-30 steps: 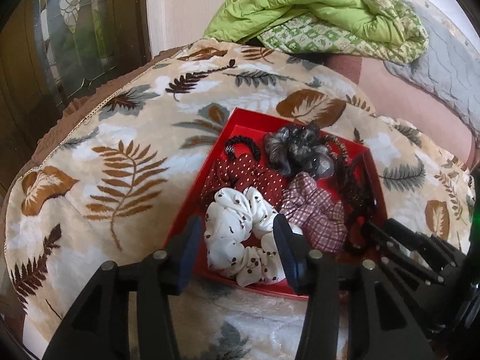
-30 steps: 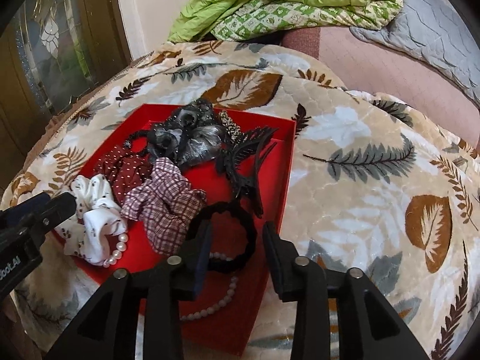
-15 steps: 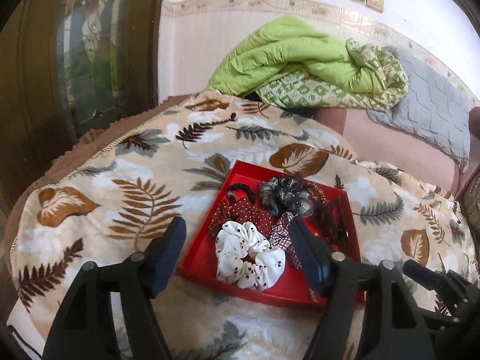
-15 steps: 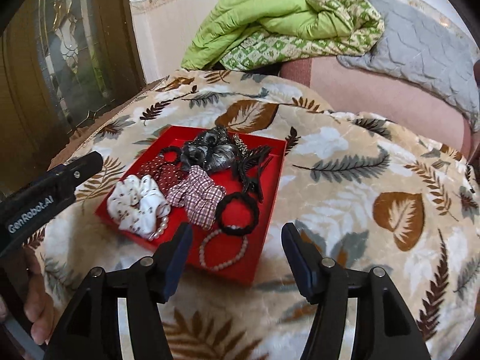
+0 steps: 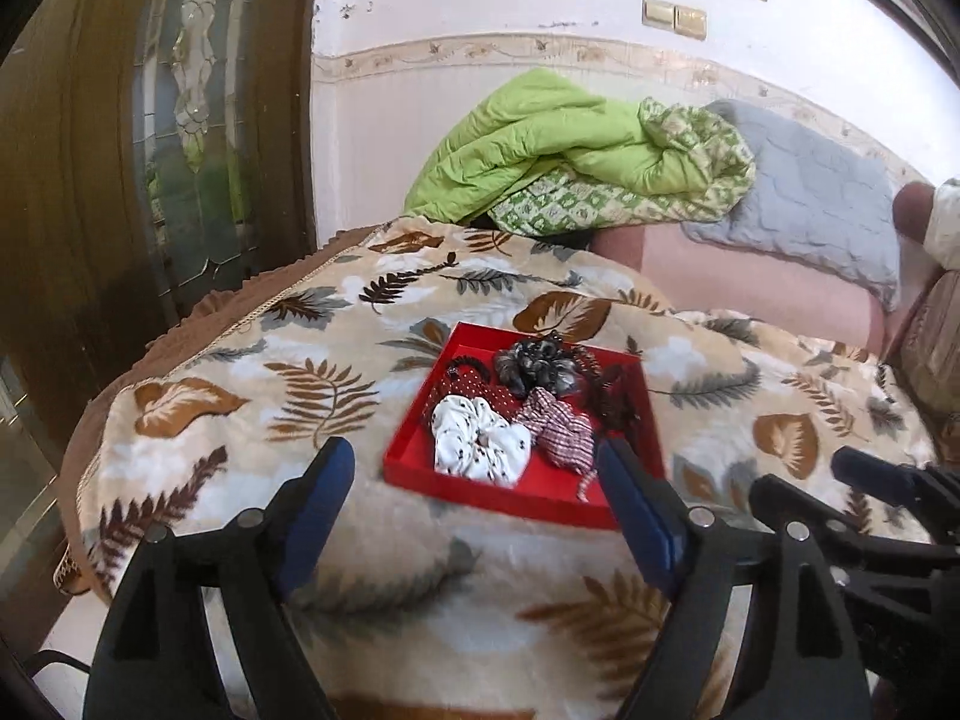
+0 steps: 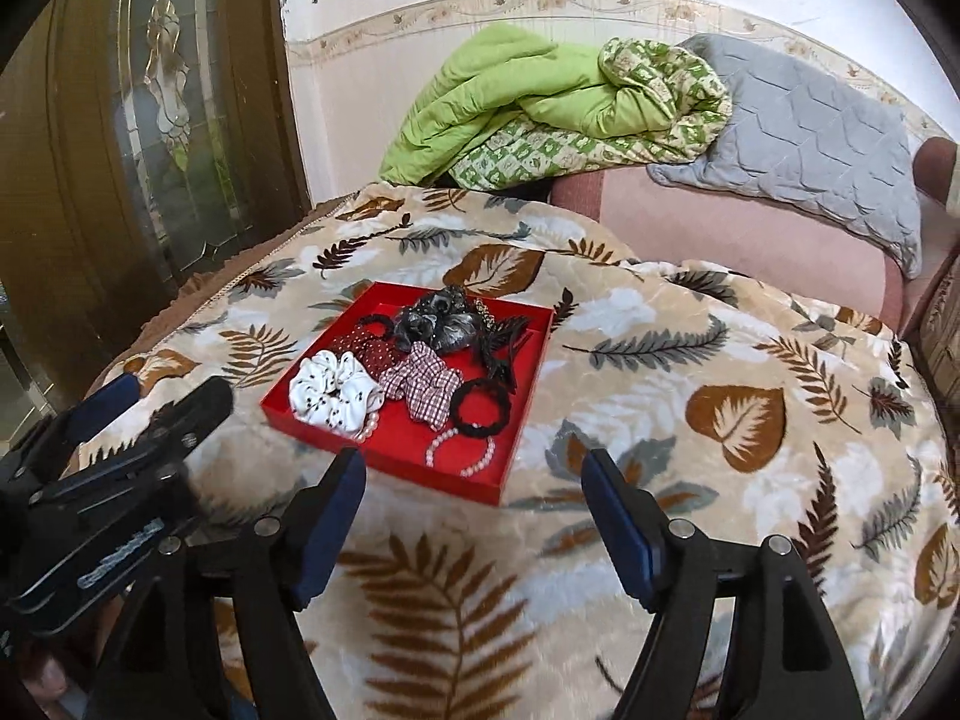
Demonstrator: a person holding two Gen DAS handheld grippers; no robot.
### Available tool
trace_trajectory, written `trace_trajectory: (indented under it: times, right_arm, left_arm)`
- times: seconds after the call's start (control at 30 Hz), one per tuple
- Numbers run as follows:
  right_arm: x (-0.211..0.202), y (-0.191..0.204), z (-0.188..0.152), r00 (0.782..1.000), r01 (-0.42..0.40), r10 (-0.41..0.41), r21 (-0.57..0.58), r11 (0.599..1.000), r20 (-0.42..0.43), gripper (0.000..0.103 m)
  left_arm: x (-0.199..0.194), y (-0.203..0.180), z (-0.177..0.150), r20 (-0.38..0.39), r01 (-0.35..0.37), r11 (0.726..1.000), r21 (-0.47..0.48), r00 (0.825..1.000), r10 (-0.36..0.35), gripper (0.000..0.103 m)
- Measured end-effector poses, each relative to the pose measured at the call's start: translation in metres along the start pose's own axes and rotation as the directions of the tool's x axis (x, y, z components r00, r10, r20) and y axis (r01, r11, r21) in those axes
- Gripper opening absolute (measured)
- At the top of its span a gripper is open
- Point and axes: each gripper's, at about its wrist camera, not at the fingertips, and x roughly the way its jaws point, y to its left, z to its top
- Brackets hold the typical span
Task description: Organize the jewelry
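Red tray sits on the leaf-print blanket, nearer the blanket's door-side edge than its sofa-side edge; both grippers hang above the blanket's near edge, short of the tray, touching nothing. Left gripper: fingers spread wide, nothing betw. them; right gripper: same, jaws wide apart and empty.

Inside tray: white dotted scrunchie at near left corner; plaid scrunchie just beside it twd centre, touching; dark red dotted scrunchie behind the white one; grey scrunchie by the far edge; black claw clip along the right wall; black hair tie near right side, w/ pearl bracelet at near right corner, overlapping the tie's lower rim. A few pearls also show under the white scrunchie's near edge; can't tell if it's a separate strand.

Green quilt and grey pillow are heaped well beyond the blanket's far edge, against the wall; wooden door w/ glass panel to the left.
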Motion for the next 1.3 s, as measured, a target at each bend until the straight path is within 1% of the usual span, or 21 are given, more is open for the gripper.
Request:
trace_trajectory:
  times: [0.1, 0.23, 0.3, 0.47, 0.6, 0.63, 0.8, 0.97, 1.17, 1.3]
  right_arm:
    - [-0.018, -0.001, -0.005, 1.000, -0.015, 0.015, 0.010, 1.000, 0.013, 0.082]
    - [-0.046, -0.002, -0.010, 0.998, -0.013, 0.013, 0.011, 1.000, 0.054, 0.087]
    - [-0.057, -0.003, -0.010, 0.997, -0.013, 0.012, 0.016, 1.000, 0.070, 0.089]
    - [-0.080, -0.006, -0.011, 0.993, -0.023, 0.021, 0.020, 1.000, 0.118, 0.094]
    - [-0.091, -0.006, -0.014, 0.991, -0.027, 0.025, 0.016, 1.000, 0.133, 0.095]
    - [-0.093, -0.006, -0.015, 0.991, -0.024, 0.022, 0.015, 1.000, 0.135, 0.097]
    - [-0.104, -0.008, -0.022, 0.991, -0.025, 0.022, 0.017, 1.000, 0.132, 0.098]
    - [-0.115, -0.014, -0.027, 0.992, -0.011, 0.005, 0.042, 0.999, 0.129, 0.098]
    - [-0.123, -0.017, -0.030, 0.993, 0.001, -0.009, 0.068, 0.998, 0.118, 0.098]
    - [-0.122, -0.017, -0.035, 0.995, -0.008, 0.001, 0.075, 0.997, 0.100, 0.098]
  left_arm:
    - [-0.023, -0.004, -0.005, -0.001, -0.005, 1.000, 0.005, 1.000, 0.005, 0.084]
    - [-0.047, -0.005, -0.006, -0.002, -0.007, 1.000, -0.008, 1.000, 0.007, 0.084]
    - [-0.059, -0.005, -0.006, -0.002, -0.014, 1.000, -0.014, 1.000, 0.014, 0.084]
    - [-0.078, -0.005, -0.005, 0.000, -0.032, 0.999, -0.017, 0.999, 0.032, 0.085]
    - [-0.090, -0.005, -0.004, 0.003, -0.038, 0.999, -0.017, 0.999, 0.038, 0.085]
    - [-0.094, -0.005, -0.004, 0.002, -0.039, 0.999, -0.018, 0.999, 0.039, 0.086]
    - [-0.107, -0.010, -0.006, -0.005, -0.041, 0.999, 0.015, 0.999, 0.041, 0.088]
    - [-0.122, -0.016, -0.007, 0.011, -0.029, 0.999, 0.041, 1.000, 0.028, 0.088]
    - [-0.129, -0.018, -0.008, -0.018, -0.023, 0.998, 0.057, 1.000, 0.024, 0.088]
    - [-0.129, -0.020, -0.011, -0.040, -0.024, 0.997, 0.075, 0.999, 0.027, 0.088]
